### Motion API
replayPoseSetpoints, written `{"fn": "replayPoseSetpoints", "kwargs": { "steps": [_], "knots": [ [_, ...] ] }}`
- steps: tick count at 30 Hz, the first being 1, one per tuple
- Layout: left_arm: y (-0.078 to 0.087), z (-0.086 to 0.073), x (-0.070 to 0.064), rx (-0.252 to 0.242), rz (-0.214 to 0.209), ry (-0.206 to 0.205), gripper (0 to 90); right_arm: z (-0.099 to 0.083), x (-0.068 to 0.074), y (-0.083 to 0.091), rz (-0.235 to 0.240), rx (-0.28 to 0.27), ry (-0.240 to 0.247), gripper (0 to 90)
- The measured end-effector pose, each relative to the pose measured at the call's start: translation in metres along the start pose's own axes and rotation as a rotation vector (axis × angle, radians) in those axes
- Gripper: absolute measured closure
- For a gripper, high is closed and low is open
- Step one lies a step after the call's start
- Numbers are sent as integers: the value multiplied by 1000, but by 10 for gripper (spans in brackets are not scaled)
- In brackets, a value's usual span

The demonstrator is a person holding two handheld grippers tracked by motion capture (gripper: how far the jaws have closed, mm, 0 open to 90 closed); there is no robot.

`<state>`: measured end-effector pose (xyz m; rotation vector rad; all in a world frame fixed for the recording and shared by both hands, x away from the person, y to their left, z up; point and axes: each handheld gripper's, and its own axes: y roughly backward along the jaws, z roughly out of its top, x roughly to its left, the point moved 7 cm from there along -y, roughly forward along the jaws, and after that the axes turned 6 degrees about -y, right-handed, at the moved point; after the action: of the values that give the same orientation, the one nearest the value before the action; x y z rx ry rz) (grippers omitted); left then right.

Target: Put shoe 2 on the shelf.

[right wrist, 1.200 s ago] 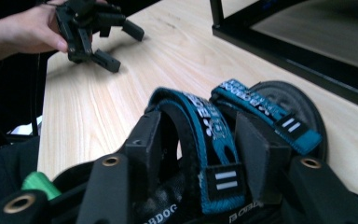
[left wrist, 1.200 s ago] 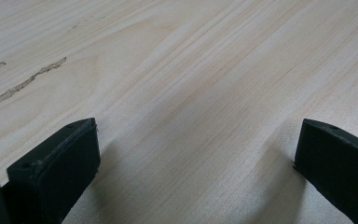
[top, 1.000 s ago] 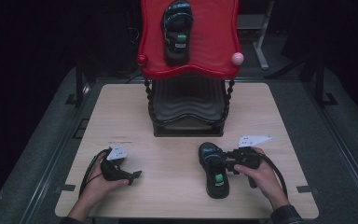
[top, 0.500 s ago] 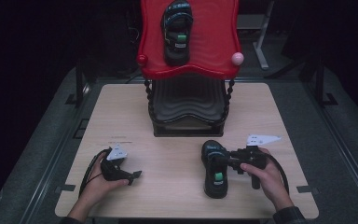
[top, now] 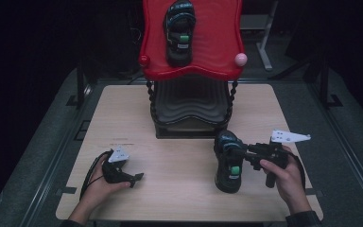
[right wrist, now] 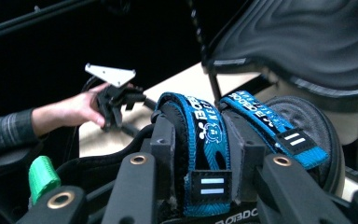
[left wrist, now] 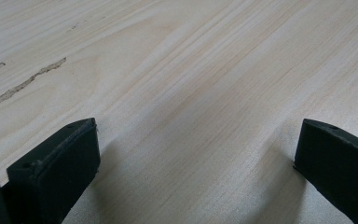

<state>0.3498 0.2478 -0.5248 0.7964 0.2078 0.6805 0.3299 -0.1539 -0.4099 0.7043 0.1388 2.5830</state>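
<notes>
The right gripper (top: pixel 244 152) clamps a strap of the black-and-blue sandal (top: pixel 228 162) at the table's (top: pixel 179 198) five o'clock; next, lifting it to the red shelf (top: pixel 217 42). The left gripper (top: pixel 133 178) rests released.

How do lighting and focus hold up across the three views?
High view: table well lit, surroundings nearly black. Left gripper view: sharp wood grain, soft shadows under the open left tool. Right gripper view: sandal strap sharp in the right tool, background dark, shelf softer.
</notes>
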Motion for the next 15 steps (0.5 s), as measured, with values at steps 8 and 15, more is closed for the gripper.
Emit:
{"fn": "replayPoseSetpoints", "kwargs": {
  "steps": [8, 15],
  "knots": [
    [0, 0, 0, 0, 0, 0, 0, 24, -2, 21, -27, -67, 10, 671],
    [0, 0, 0, 0, 0, 0, 0, 49, 0, 35, -53, -112, 46, 672]
  ]
}}
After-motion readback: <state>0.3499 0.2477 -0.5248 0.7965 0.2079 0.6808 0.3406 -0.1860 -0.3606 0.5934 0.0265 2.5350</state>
